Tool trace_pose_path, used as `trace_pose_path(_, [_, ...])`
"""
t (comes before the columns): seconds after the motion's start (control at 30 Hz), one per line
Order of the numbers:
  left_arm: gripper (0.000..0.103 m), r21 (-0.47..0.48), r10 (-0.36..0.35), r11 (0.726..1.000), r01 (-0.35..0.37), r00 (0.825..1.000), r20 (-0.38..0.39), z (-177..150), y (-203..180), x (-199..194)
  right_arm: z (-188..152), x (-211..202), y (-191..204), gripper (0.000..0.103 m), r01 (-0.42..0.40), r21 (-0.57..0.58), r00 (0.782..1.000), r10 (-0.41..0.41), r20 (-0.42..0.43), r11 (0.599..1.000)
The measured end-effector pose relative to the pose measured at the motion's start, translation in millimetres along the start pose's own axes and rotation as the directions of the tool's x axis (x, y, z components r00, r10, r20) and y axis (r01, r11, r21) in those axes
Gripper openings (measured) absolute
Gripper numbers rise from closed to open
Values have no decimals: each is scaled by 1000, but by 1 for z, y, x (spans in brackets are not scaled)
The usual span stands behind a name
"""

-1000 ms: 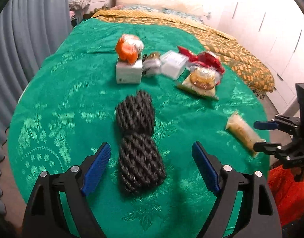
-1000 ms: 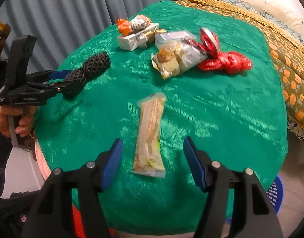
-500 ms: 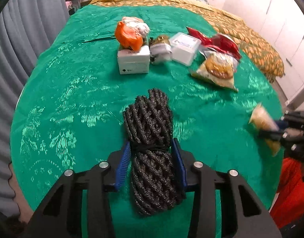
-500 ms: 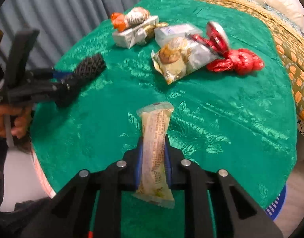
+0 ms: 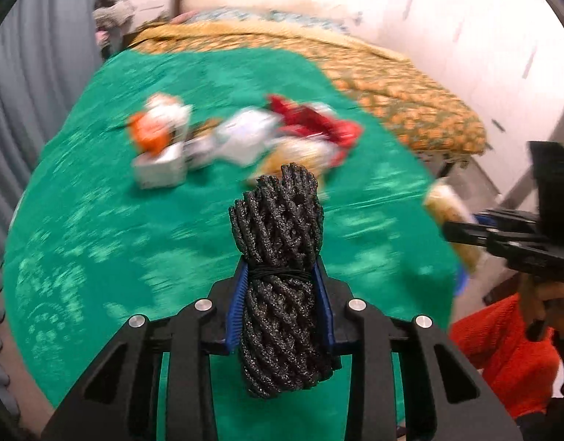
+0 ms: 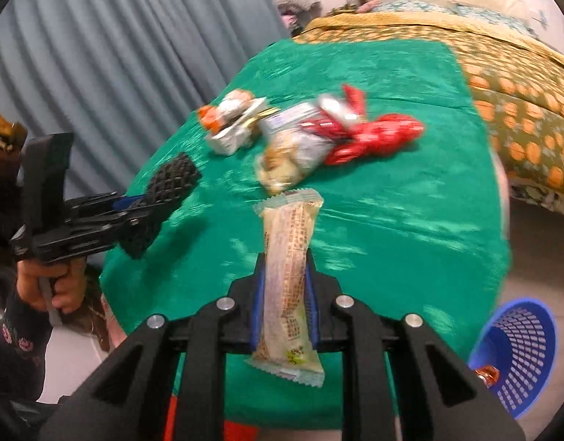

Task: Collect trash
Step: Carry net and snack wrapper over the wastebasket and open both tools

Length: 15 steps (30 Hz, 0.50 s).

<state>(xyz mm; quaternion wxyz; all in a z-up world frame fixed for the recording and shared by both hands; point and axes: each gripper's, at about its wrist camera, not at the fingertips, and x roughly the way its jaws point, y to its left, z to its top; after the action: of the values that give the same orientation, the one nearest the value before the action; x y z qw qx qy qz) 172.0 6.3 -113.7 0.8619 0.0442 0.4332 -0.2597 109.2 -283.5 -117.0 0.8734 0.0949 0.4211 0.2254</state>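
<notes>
My left gripper (image 5: 280, 308) is shut on a black bundle of rope (image 5: 282, 257), lifted clear of the green cloth (image 5: 98, 228). The same rope bundle (image 6: 171, 180) shows at the left of the right wrist view. My right gripper (image 6: 284, 308) is shut on a long beige snack wrapper (image 6: 287, 272), also raised off the cloth; that wrapper (image 5: 447, 209) appears at the right of the left wrist view. More trash lies further back: a red wrapper (image 6: 377, 132), a cookie packet (image 6: 285, 158), a white box (image 5: 159, 172) with an orange item (image 5: 149, 134) on it.
A blue mesh basket (image 6: 517, 356) stands on the floor at the lower right, beyond the cloth's edge. A bed with an orange patterned cover (image 6: 521, 92) lies behind. Grey curtains (image 6: 116, 55) hang on the left. A person's hand (image 6: 57, 283) holds the left gripper's handle.
Both grippers went from open over their items to shut on them. Then both rose and pulled back, carrying the rope bundle and the snack wrapper off the cloth.
</notes>
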Motion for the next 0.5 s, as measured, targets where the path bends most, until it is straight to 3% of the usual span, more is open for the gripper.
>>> trace_pose_path(0.2, [32, 100, -152, 983, 152, 988, -6, 24, -101, 16, -16, -43, -81, 18, 141, 109, 989, -145, 34, 984])
trace_pose_path(0.3, [32, 136, -235, 962, 238, 971, -37, 34, -153, 34, -28, -63, -124, 18, 225, 151, 972, -233, 32, 963])
trace_pose_path(0.5, [33, 194, -318, 922, 336, 941, -120, 43, -255, 86, -60, -79, -208, 18, 369, 226, 928, -372, -31, 902])
